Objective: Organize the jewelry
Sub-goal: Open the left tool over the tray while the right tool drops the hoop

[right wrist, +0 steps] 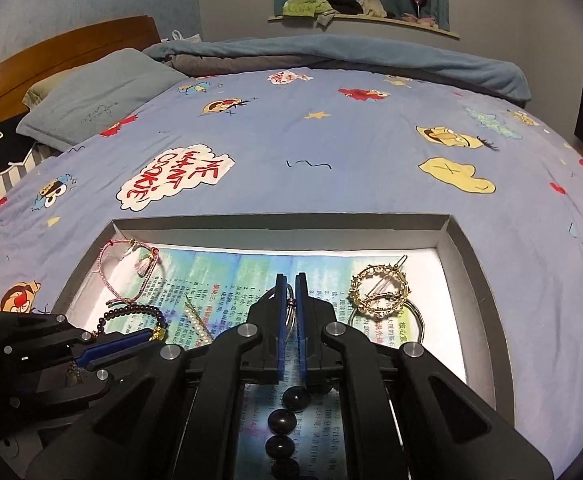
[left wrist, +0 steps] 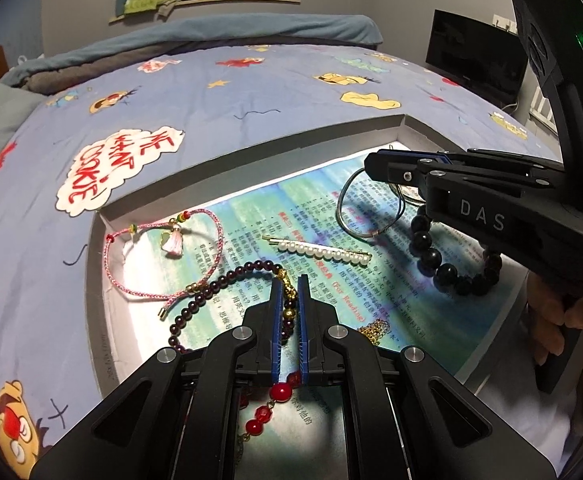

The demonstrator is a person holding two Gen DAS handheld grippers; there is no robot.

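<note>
A: Since the shallow grey cardboard tray (left wrist: 103, 264) lies on the cartoon-print blue bedsheet (left wrist: 251, 92), why is the left hand-held gripper (left wrist: 288, 284) clamped on the dark garnet bead bracelet with gold charms (left wrist: 227, 284)?

B: Probably to lift it clear of the pink woven cord bracelet (left wrist: 163, 256).

A: And the right hand-held gripper (right wrist: 290, 284)?

B: Closed on the thin silver wire bangle (left wrist: 351, 208); its jaws hide the contact, and the black bead bracelet (right wrist: 281, 420) is cut off.

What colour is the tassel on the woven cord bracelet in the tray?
Pink, with a pale green charm beside it. The tassel on the cord bracelet shows best in the left wrist view.
</note>
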